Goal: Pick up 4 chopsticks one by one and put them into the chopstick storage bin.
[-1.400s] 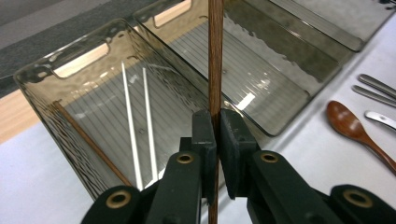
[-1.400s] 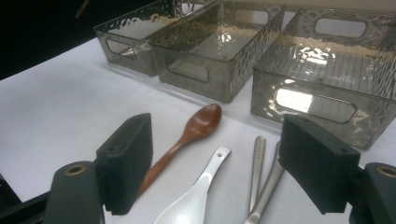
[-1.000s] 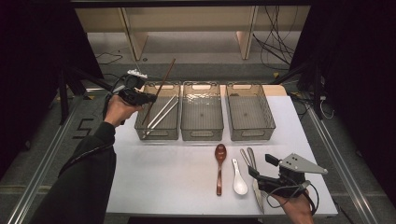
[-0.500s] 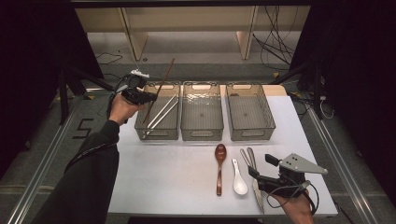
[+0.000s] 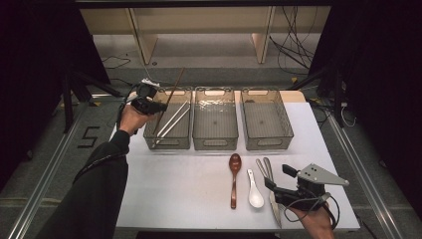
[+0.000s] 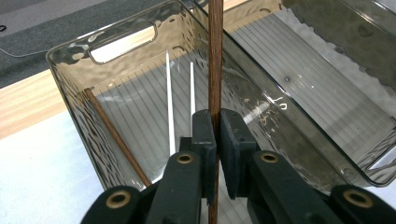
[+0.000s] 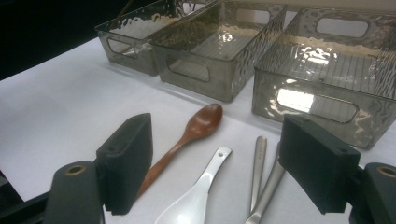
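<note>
Brown chopstick over the left bin

The left gripper (image 6: 214,135) pinches a brown chopstick (image 6: 215,56) above the left bin (image 6: 74,65) (two white chopsticks (image 6: 180,98) inside); the right gripper (image 7: 224,172) gapes, holding nothing.

Black sleeve (image 5: 97,184), black gripper (image 5: 158,106)

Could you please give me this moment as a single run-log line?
left gripper: shut on brown chopstick above left bin | right gripper: open over spoons

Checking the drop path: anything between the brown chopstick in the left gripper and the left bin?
Nothing visible blocks it. The left gripper holds the brown chopstick over the left bin, which is open-topped; two white chopsticks and another brown one lie on its floor.
</note>
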`<state>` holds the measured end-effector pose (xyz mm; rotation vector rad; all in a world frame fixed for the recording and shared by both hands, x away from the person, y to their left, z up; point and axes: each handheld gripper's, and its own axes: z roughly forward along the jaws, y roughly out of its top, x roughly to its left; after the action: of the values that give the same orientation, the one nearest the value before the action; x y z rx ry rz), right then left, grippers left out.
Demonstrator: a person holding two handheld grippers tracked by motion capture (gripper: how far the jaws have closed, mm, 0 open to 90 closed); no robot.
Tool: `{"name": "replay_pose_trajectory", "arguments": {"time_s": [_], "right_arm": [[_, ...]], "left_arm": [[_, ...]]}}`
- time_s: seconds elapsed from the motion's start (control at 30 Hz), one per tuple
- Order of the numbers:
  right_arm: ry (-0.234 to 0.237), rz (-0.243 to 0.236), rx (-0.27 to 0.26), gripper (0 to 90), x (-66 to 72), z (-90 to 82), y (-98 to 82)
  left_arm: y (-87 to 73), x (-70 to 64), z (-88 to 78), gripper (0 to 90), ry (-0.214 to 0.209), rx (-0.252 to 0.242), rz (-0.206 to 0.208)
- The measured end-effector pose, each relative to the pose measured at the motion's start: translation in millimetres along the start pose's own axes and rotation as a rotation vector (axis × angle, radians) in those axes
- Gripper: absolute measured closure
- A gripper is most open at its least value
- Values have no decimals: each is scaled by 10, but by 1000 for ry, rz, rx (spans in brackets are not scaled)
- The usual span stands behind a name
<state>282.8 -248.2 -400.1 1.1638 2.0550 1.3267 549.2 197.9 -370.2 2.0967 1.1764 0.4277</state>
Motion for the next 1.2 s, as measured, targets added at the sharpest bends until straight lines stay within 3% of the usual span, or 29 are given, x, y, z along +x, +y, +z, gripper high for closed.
{"name": "replay_pose_trajectory", "arguments": {"time_s": [1.2], "right_arm": [[0, -2, -1, 270, 1, 1, -1]], "left_arm": [[-214, 35, 195, 833, 7, 87, -31]]}}
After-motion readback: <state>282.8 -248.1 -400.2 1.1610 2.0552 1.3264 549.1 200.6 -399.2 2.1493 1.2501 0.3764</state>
